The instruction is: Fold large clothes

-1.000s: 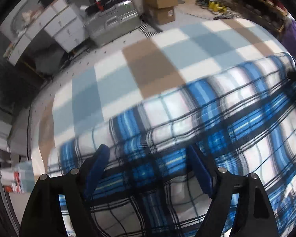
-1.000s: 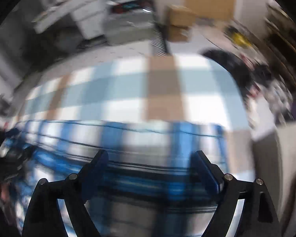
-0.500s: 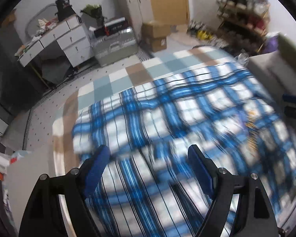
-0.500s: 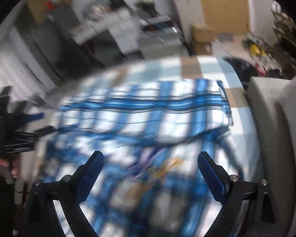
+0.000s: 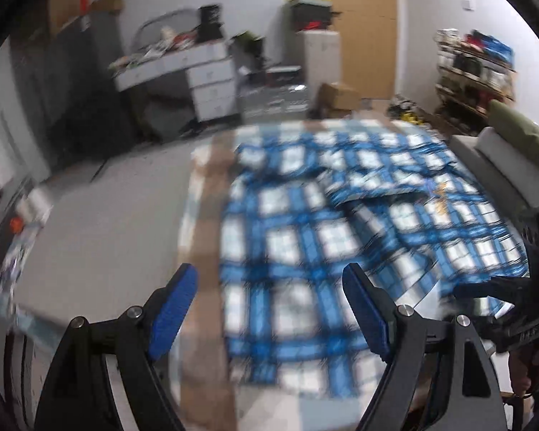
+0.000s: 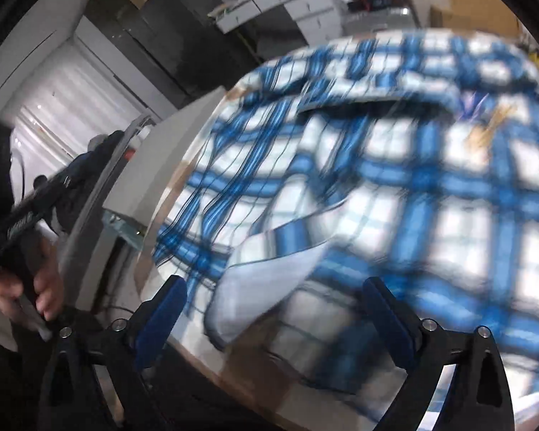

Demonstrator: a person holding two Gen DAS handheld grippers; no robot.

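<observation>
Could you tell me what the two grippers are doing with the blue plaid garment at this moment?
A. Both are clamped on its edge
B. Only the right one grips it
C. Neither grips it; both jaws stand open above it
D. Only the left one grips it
C: the left gripper and the right gripper both show wide-apart blue pads with nothing pinched, and the blue plaid garment lies spread below them.

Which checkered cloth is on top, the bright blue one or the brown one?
The blue plaid garment is on top; the paler brown-and-blue checked cover lies underneath.
</observation>
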